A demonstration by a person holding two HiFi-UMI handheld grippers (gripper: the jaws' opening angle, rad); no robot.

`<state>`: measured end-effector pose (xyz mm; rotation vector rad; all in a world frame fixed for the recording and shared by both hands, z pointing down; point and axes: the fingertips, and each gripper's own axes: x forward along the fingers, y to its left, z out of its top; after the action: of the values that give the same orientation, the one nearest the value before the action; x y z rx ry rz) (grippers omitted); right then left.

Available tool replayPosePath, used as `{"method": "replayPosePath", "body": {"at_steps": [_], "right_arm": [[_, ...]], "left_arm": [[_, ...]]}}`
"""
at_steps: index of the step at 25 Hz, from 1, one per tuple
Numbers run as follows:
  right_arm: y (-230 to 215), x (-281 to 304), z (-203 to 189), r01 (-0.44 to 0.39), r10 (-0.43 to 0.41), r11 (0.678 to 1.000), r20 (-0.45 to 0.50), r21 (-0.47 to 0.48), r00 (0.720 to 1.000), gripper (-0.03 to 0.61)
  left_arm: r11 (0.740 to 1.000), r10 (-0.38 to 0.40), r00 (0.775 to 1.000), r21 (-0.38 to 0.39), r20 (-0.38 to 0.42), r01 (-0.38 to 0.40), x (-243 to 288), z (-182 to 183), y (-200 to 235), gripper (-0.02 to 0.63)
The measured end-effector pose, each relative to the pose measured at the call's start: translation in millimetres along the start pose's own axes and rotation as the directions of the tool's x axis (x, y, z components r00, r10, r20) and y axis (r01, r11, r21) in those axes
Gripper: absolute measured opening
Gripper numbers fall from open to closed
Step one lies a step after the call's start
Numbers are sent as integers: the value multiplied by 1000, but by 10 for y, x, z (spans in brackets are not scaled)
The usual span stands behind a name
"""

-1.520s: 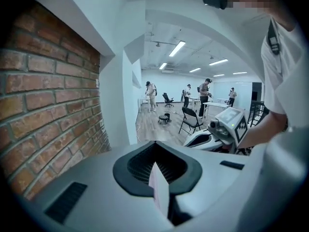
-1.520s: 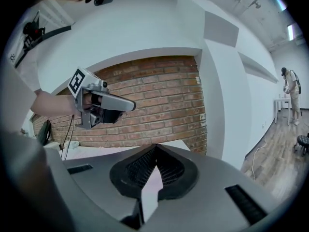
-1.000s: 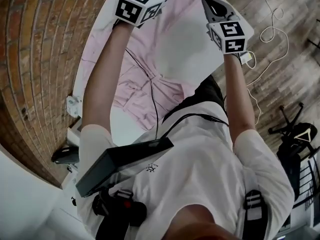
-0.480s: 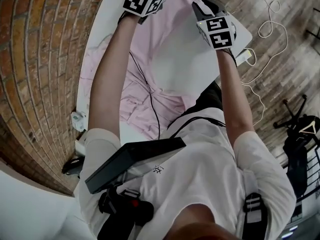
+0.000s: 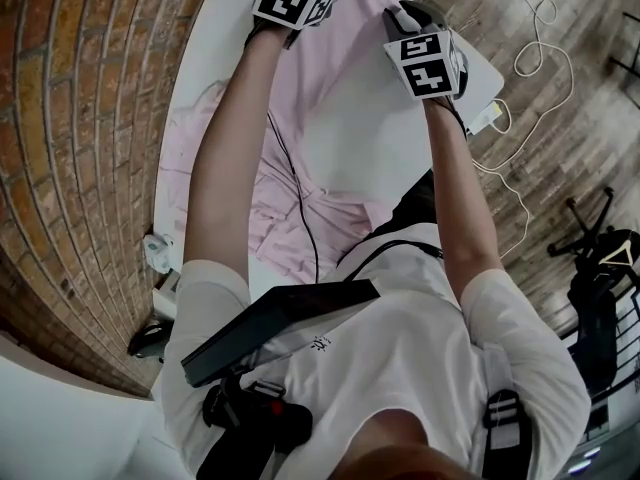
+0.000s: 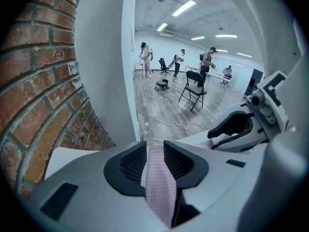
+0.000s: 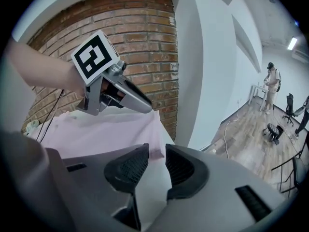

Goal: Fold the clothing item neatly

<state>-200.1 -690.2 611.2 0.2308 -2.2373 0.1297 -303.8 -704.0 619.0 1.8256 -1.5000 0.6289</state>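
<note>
a person leans over a white table beside a brick wall, where the pink garment lies spread. the left gripper pinches a strip of its cloth, jaws just eased a touch. the right gripper, its jaws just opening and now spread, holds nothing, and the garment's corner lies just beyond. a tug from the left alone would likely skew the fold, and the black cable across the cloth could snag. no writing is readable, only square markers.
</note>
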Motion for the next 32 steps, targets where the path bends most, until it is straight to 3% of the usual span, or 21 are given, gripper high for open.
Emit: {"method": "replayPosePath", "body": {"at_steps": [8,11,15,20,26,32], "right_arm": [[44,87,-1,0,-4,997,-56,-71,998,97],[59,90,-16,-21,17,998,-63,-52,998,71],[79,96,-11,-40,37,998,-62,-55,997,41],[74,6,75,-44,42,996,-27,-73,999,38],[312,-503,498,-111,120,988,84,-106,989,38],[1032,-1086,986,-208,252,952,187,-226,949,38]], "left_arm": [[1000,-11,997,6,-72,11,97,-180,-23,106],[1000,-15,997,-14,-76,14,146,-218,-31,104],[999,-29,998,-45,-57,26,157,-170,-50,25],[1000,-27,998,-15,-54,27,64,-143,-75,15],[998,-60,997,-25,44,61,-641,114,-186,15],[1000,11,994,-13,106,-10,-1745,18,-229,15]]}}
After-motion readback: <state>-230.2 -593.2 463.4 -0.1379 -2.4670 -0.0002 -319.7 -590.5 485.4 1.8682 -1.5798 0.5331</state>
